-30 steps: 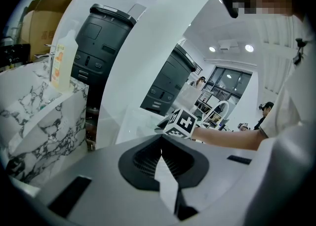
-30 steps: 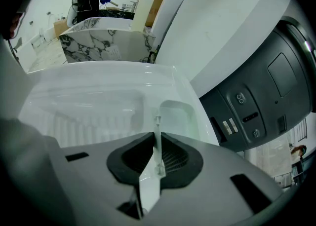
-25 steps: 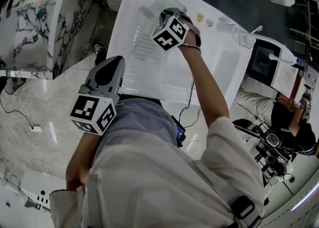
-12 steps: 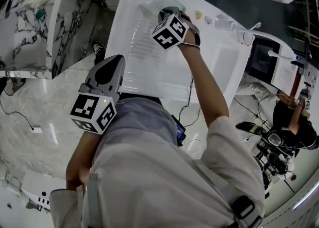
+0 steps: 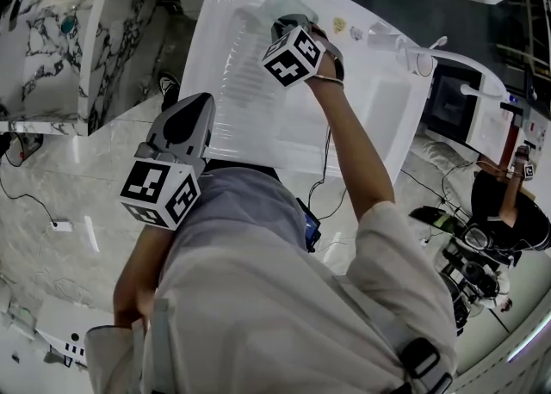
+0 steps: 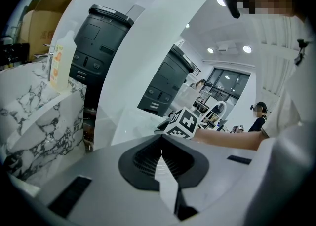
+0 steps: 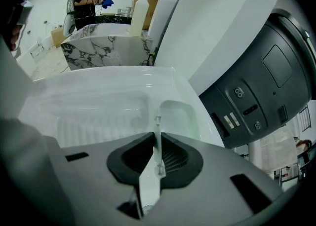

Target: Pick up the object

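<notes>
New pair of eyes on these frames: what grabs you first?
The right gripper, at the end of an outstretched arm, sits over the big white tray, jaws shut on what looks like a thin clear strip. The left gripper hangs close to the person's body at the tray's near edge, jaws together with nothing between them.

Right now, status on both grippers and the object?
Left gripper shut, empty. Right gripper shut on a thin pale object, over the white basin. Nothing in the way.
</notes>
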`<state>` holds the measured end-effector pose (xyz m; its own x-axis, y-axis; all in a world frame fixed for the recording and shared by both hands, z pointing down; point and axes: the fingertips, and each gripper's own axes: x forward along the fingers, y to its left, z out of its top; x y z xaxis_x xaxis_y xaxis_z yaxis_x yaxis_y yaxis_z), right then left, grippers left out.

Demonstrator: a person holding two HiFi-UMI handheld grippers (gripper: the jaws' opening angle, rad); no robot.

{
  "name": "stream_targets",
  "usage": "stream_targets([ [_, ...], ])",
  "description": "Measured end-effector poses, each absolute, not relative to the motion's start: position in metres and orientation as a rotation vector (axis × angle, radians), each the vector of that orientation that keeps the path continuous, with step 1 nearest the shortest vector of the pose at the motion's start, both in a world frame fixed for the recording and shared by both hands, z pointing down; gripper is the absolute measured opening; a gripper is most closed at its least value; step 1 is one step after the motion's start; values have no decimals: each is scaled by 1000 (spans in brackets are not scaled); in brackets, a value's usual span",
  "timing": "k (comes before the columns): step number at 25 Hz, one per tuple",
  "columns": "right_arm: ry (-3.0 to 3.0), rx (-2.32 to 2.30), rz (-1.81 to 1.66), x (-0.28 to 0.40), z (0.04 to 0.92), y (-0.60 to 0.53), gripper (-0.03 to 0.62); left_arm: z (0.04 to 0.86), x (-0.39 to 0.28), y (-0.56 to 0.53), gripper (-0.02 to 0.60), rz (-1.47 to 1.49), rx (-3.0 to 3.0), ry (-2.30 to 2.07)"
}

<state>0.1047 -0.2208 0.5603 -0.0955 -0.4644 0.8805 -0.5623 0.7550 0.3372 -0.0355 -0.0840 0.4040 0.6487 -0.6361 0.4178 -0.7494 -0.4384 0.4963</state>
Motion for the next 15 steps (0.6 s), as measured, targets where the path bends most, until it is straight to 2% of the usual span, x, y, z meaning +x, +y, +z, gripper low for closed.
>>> stream_targets([
  [15,-1749,805,115,104,555,-210,46,400,-31,-83,8,201,2206,-1088],
])
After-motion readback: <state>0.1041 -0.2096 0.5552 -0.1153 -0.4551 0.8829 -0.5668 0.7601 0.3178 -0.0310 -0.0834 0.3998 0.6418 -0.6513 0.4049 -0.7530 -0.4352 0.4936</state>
